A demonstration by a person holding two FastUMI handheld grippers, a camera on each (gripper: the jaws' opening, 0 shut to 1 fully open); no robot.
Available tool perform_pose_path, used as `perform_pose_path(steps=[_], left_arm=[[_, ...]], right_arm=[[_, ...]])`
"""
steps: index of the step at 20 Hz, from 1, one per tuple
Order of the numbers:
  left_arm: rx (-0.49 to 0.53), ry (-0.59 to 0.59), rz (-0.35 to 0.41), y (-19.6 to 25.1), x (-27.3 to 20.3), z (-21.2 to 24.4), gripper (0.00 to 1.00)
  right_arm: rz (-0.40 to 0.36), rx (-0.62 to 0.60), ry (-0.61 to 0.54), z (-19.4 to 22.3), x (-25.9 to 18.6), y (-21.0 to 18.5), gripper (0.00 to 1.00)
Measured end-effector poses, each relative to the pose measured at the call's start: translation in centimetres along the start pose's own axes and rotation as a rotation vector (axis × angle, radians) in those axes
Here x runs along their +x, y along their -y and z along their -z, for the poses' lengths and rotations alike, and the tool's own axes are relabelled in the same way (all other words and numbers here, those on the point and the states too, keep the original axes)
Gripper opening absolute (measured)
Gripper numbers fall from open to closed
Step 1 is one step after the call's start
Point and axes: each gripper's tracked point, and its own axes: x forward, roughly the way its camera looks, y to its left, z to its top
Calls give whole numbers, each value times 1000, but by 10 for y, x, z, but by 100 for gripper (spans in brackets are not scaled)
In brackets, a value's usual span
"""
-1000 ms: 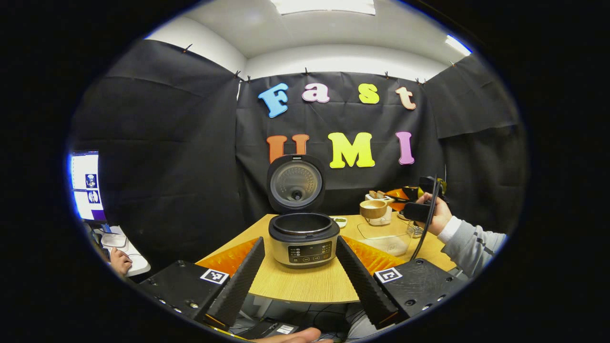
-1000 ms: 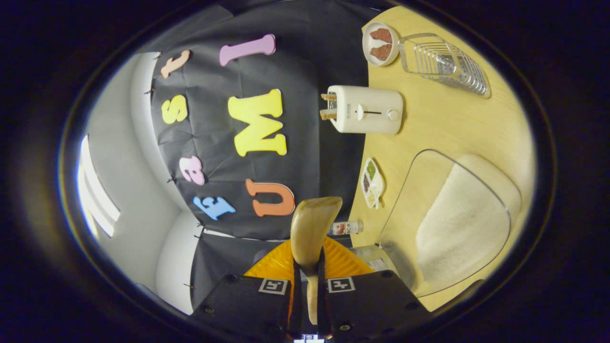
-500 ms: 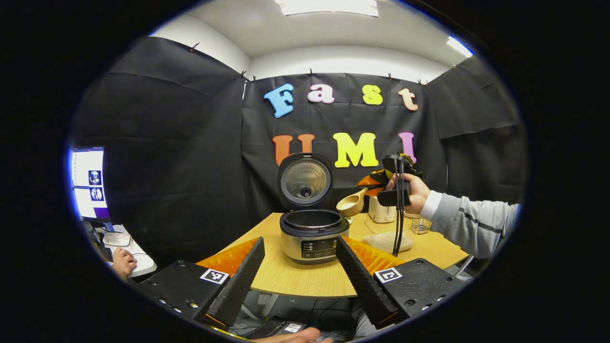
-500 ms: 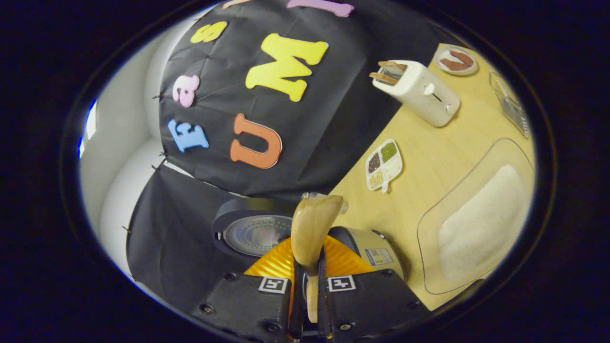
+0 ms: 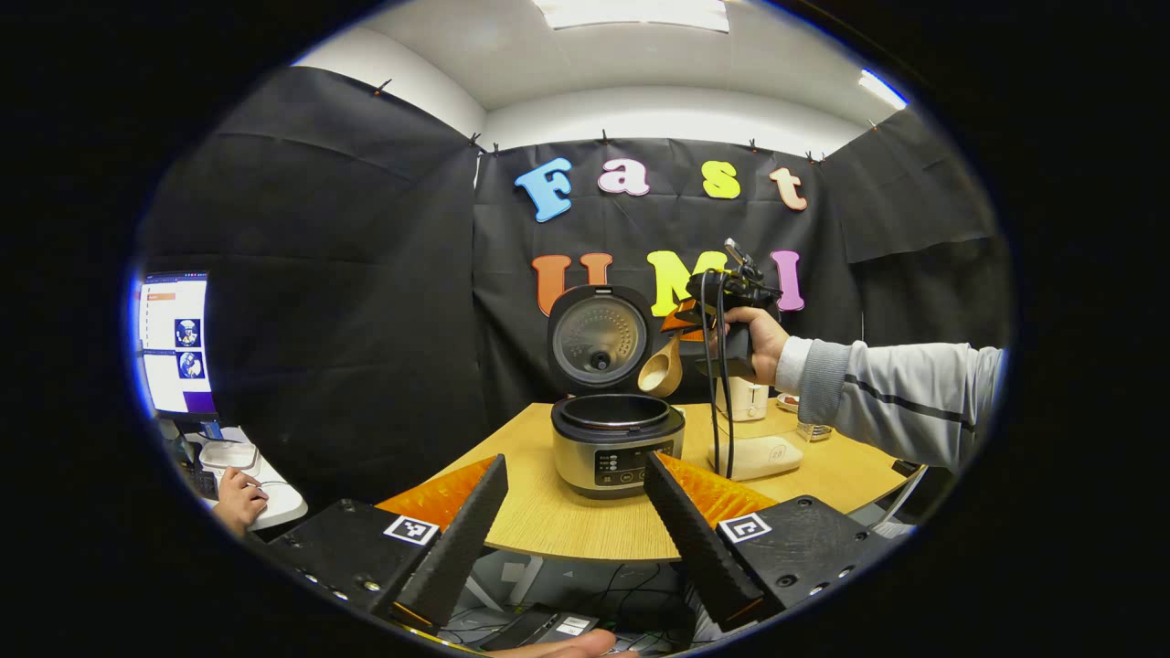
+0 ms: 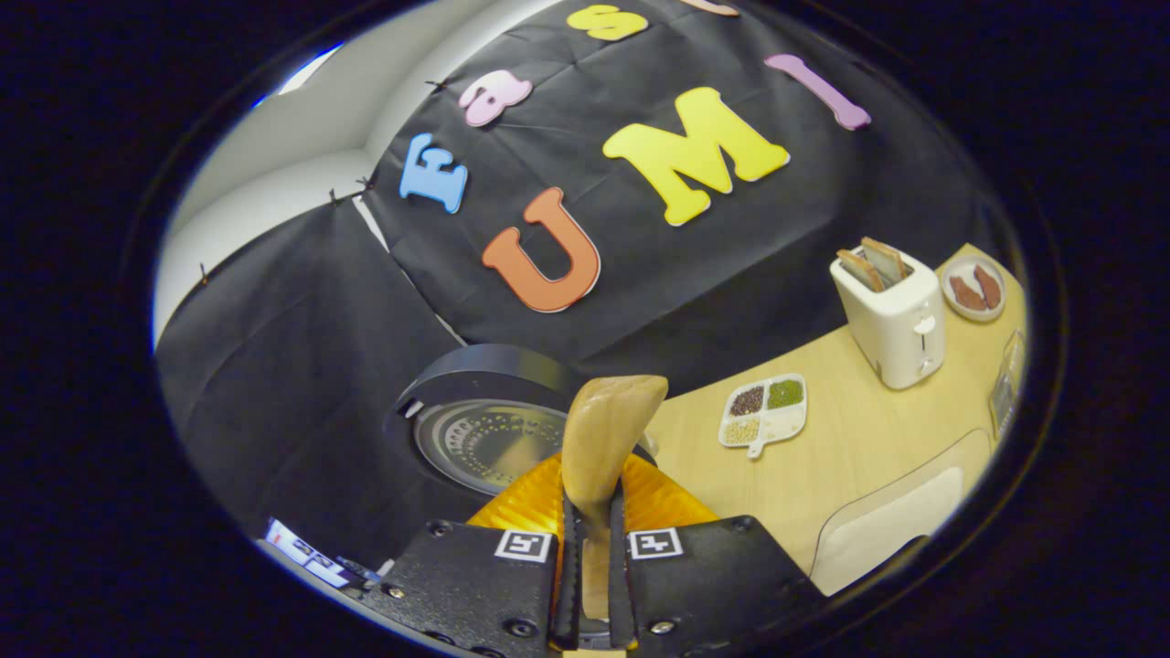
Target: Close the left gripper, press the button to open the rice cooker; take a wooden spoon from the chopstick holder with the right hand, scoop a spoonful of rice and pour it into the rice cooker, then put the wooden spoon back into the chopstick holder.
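- The rice cooker (image 5: 618, 445) pot mouth lies open from above; its raised lid (image 5: 599, 336) walls the back.
- Bare table (image 5: 558, 521) spans the lower centre.
- The toaster (image 6: 898, 315) blocks the right.

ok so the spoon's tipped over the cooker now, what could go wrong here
1. The wooden spoon bowl hangs near the pot rim of the rice cooker, toward its right edge, so rice could spill onto the table.
2. The raised lid stands right beside the spoon; a swing left could knock it.
3. The right tongs pinch only the thin handle, so the spoon might twist while tipping.
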Motion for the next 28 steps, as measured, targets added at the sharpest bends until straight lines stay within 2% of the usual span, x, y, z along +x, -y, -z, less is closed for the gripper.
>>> perform_pose_path(steps=[4, 11, 19, 23, 28], left_arm=[[-13, -6, 5, -4, -1, 5, 95], [-11, -19, -5, -6, -3, 7, 96], [9, -25, 5, -6, -3, 7, 96], [-3, -28, 14, -5, -2, 8, 96], [18, -36, -3, -7, -1, 8, 96]], right_arm=[[16, -177, 38, 3, 8, -12, 17], [38, -419, 91, 20, 7, -33, 18], [24, -805, 174, 30, -4, -54, 19], [37, -830, 203, 21, -7, -49, 18], [104, -812, 212, -11, -24, -13, 19]])
